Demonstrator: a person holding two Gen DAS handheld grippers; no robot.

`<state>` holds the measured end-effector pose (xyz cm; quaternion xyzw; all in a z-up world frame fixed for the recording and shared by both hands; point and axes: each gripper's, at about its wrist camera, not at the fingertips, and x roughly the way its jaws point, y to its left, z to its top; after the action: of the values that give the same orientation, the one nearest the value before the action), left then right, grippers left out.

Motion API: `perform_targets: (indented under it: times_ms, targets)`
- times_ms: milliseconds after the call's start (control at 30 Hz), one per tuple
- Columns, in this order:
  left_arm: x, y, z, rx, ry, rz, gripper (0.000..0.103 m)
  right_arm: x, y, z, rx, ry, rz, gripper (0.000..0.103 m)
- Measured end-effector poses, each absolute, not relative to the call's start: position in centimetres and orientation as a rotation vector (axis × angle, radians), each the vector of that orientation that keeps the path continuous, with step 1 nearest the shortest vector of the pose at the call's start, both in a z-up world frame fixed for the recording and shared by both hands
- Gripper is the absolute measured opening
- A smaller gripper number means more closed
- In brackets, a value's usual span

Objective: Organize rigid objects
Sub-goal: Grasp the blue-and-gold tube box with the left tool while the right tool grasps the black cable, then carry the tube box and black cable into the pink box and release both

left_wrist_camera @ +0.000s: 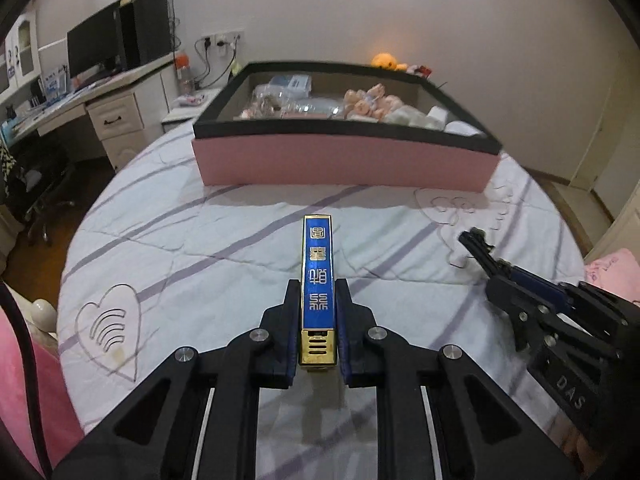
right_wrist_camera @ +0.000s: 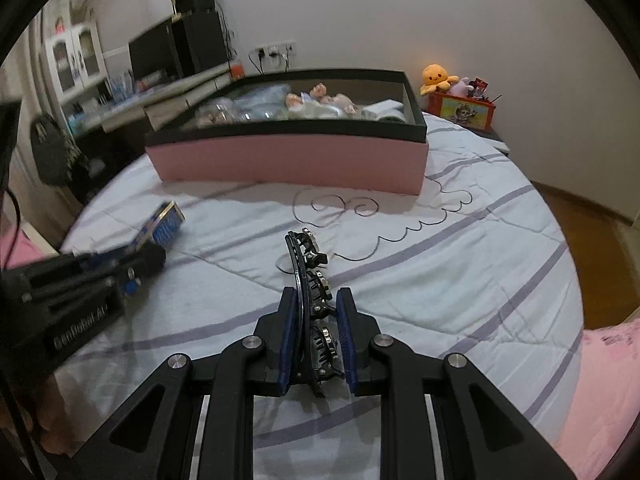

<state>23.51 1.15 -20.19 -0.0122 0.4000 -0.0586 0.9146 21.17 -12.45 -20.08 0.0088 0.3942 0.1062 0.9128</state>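
the blue and gold box (left_wrist_camera: pixel 317 280) sits clamped edge-up between the pads of the left hand-held gripper (left_wrist_camera: pixel 317 296), raised over the bed (left_wrist_camera: pixel 180 248) and angled downward toward the pink storage box (left_wrist_camera: pixel 344 160). the black hair clip (right_wrist_camera: pixel 310 280) is clamped lengthwise in the right hand-held gripper (right_wrist_camera: pixel 318 312), also tilted downward above the quilt. both hand-held grippers sit side by side, near each other, short of the storage box, which holds dolls and packets.

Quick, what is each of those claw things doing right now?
Left gripper: closed, holding a slim blue and gold box.
Right gripper: closed, holding a black hair clip.
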Motion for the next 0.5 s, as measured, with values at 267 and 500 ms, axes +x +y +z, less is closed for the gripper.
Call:
perform_targets:
  times_ms: [267, 500]
  targets:
    - [19.3, 0.9, -15.5, -0.004, 0.651, -0.122, 0.015, 18.6, -11.5, -16.1, 0.071, 0.689, 0.27, 0.02]
    - [15.6, 1.3, -10.0, -0.004, 0.478, -0.119, 0.015, 14.5, -10.1, -10.1, 0.017, 0.497, 0.262, 0.02]
